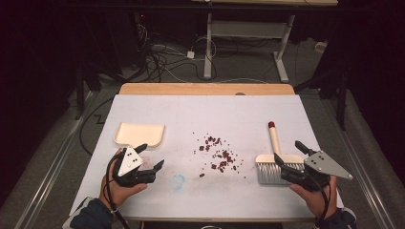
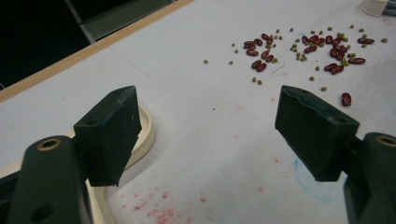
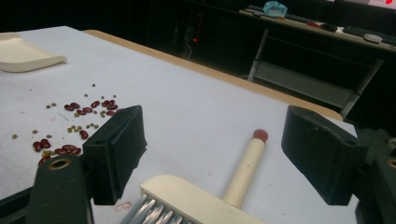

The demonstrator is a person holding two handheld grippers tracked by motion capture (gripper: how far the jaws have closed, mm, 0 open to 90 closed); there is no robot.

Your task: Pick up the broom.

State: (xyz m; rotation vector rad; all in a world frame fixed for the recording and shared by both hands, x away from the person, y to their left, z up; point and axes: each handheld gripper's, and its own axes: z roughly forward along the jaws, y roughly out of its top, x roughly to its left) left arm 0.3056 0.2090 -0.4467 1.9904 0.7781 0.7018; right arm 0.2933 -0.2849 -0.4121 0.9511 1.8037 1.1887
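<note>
High view: brush [image 1: 274, 160] on table [image 1: 200, 109] right of spilled beans [image 1: 217, 155], handle pointing away; right gripper [image 1: 290, 160] spread wide at its bristle end, nearer hand.
Left gripper view: fingers [image 2: 109, 133] apart, empty, beside dustpan [image 2: 145, 130].
Right gripper view: fingers [image 3: 116, 149] straddle brush head [image 3: 196, 203], ungripped.

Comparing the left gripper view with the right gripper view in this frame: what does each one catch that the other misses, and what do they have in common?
The left gripper view alone catches the blue smudge and red specks on the table cover, plus the left gripper with its jaws open beside the cream dustpan.

The right gripper view alone catches the brush's cream handle, red tip and bristles, a desk frame beyond the table, and the right gripper, open over the brush.

Both share the scattered red and green beans, the dustpan and the wooden table edge.
</note>
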